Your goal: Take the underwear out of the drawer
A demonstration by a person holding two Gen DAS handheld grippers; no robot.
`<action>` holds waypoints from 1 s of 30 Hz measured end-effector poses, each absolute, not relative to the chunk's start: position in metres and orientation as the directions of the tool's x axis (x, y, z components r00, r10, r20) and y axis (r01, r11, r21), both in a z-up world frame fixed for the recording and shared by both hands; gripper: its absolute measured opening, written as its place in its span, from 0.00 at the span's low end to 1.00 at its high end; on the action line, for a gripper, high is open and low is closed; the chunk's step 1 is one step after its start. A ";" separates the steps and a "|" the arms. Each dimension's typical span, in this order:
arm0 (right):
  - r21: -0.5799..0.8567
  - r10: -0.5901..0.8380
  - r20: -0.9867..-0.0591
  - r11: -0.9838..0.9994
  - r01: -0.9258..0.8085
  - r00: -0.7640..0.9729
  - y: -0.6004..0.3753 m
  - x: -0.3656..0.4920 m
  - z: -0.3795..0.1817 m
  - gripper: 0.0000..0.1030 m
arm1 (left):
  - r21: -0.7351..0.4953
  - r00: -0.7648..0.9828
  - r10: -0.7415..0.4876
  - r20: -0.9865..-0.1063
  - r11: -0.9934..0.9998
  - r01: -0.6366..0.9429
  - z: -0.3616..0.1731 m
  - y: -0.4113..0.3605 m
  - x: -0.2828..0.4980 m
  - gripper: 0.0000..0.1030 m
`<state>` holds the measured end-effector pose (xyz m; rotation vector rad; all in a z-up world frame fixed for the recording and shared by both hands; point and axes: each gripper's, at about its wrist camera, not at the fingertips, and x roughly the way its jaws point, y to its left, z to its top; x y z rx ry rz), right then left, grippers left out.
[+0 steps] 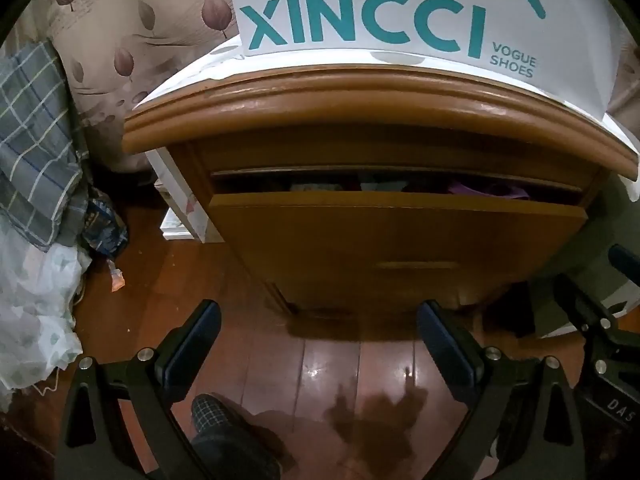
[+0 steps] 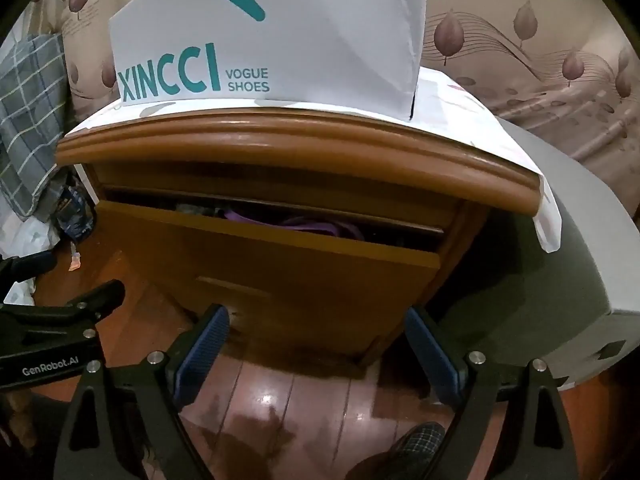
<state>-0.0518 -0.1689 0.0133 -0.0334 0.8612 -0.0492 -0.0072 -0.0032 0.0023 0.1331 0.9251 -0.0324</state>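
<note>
A wooden nightstand (image 1: 384, 108) (image 2: 280, 148) stands ahead, its top drawer (image 1: 400, 240) (image 2: 248, 264) pulled out a little. Through the gap I see folded clothes, among them a purple garment (image 1: 486, 191) (image 2: 308, 224). My left gripper (image 1: 320, 316) hangs open over the floor in front of the drawer, nothing between its fingers. My right gripper (image 2: 316, 320) is open too, below the drawer front and empty. Each gripper shows at the edge of the other's view: the right gripper (image 1: 600, 320) and the left gripper (image 2: 60, 312).
A white shoe bag (image 1: 400, 12) (image 2: 272, 40) marked XINCCI stands on the nightstand top. A plaid blanket (image 1: 32, 128) and sheer fabric (image 1: 36, 304) lie at left. A grey box (image 2: 560, 280) sits right of the nightstand. Slippered feet (image 1: 212, 412) (image 2: 420, 436) rest on the glossy wood floor (image 1: 320, 368).
</note>
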 end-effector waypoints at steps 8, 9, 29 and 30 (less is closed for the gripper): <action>-0.038 -0.047 -0.764 0.999 0.028 0.644 -0.170 -0.051 0.013 0.89 | 0.099 0.611 0.022 -0.791 0.991 0.093 0.002 -0.004 -0.008 0.95; -0.036 -0.045 -0.763 0.999 0.027 0.644 -0.170 -0.051 0.013 0.89 | 0.096 0.610 0.021 -0.792 0.991 0.092 0.002 -0.003 -0.007 0.95; -0.024 -0.040 -0.764 0.999 0.034 0.644 -0.170 -0.050 0.013 0.89 | 0.103 0.585 0.027 -0.810 0.990 0.097 -0.004 -0.006 -0.005 0.94; -0.027 -0.043 -0.763 0.999 0.035 0.645 -0.169 -0.051 0.013 0.89 | 0.105 0.581 0.030 -0.813 0.990 0.096 -0.005 -0.007 -0.004 0.94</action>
